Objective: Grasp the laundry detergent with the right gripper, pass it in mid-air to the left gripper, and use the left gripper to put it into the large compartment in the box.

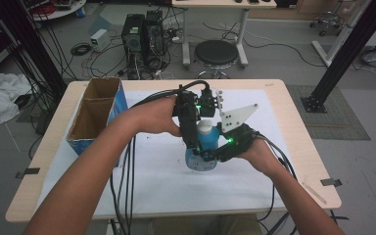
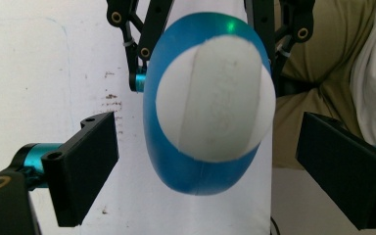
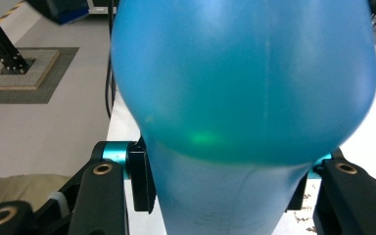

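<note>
A blue plastic bottle [image 1: 203,149] with a white cap [image 1: 204,127] stands over the middle of the counter [image 1: 49,147], held by the right gripper [image 1: 210,155] around its lower body. In the right gripper view the bottle [image 3: 245,83] has a smooth, slightly translucent blue wall that bulges wide above a narrower waist, and the 2 black fingers [image 3: 139,178] press against that waist from both sides, clamped on it. A green light glints on the blue surface. The left gripper [image 1: 193,144] comes down from above the cap; in the left gripper view the cap [image 2: 215,98] is a rounded white dome with a faint seam, ringed by the blue shoulder of the bottle [image 2: 196,176], and the fingers [image 2: 85,166] stand wide on either side, clear of both cap and bottle. The counter is a pale wooden top with rounded corners, covered by a white sheet [image 1: 152,181] that carries a few brown specks. An open cardboard box [image 1: 95,112] with blue sides sits at its left edge, well apart from the bottle. Beyond the counter, on a grey floor, are a round black stool [image 1: 217,53], 2 dark computer towers [image 1: 142,32] amid loose cables, and black frame posts [image 1: 342,54].
</note>
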The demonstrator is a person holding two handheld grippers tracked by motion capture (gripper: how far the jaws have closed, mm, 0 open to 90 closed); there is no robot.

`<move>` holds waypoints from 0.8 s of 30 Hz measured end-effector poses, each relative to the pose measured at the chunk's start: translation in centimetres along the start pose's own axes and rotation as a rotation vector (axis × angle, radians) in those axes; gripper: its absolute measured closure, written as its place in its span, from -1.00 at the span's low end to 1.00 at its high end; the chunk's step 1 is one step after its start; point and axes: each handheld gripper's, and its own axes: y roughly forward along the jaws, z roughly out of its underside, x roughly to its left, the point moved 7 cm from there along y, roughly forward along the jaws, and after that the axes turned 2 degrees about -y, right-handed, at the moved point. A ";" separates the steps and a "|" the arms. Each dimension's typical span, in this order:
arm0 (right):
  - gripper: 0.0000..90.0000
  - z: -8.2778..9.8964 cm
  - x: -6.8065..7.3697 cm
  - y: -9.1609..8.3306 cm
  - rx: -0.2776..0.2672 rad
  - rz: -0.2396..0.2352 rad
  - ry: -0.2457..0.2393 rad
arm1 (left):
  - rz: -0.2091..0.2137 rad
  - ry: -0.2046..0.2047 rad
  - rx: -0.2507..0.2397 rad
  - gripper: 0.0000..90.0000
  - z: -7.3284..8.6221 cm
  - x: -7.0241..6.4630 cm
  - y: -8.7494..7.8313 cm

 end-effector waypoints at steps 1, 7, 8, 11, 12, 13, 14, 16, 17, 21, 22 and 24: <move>0.00 0.0 0.0 0.0 0.001 -0.001 0.002 | 0.000 -0.001 0.003 -0.80 -0.2 0.0 0.1; 0.00 0.0 0.2 0.0 0.008 -0.005 0.004 | 0.000 0.009 0.015 -0.80 -0.7 0.1 0.5; 0.00 0.0 0.2 0.0 0.007 -0.007 0.008 | 0.000 0.009 0.017 -0.80 -0.8 0.1 0.6; 0.00 0.0 0.2 -0.1 0.005 -0.007 0.010 | 0.001 0.008 0.019 -0.80 -0.8 0.1 0.8; 0.00 0.0 0.2 -0.1 0.005 -0.007 0.009 | 0.001 0.010 0.020 -0.80 -0.9 0.1 0.8; 0.00 0.0 0.2 -0.1 0.006 -0.007 0.010 | 0.000 0.009 0.022 -0.80 -0.9 0.1 0.9; 0.00 0.0 0.2 -0.1 0.007 -0.007 0.012 | -0.002 0.010 0.024 -0.80 -0.9 0.1 0.9; 0.00 0.0 0.2 -0.1 0.007 -0.007 0.010 | 0.001 0.003 0.025 -0.79 -0.9 0.2 1.0; 0.00 0.0 0.2 -0.1 0.005 -0.006 0.006 | 0.000 0.003 0.026 -0.79 -0.9 0.2 1.1; 0.00 0.0 0.2 -0.1 0.003 -0.006 0.005 | 0.002 0.006 0.028 -0.79 -0.9 0.2 1.3; 0.00 0.0 0.2 -0.2 0.003 -0.006 0.005 | 0.002 0.007 0.028 -0.79 -0.9 0.3 1.3; 0.00 -0.1 0.2 -0.2 0.002 -0.007 0.009 | -0.001 0.008 0.028 -0.79 -0.9 0.3 1.4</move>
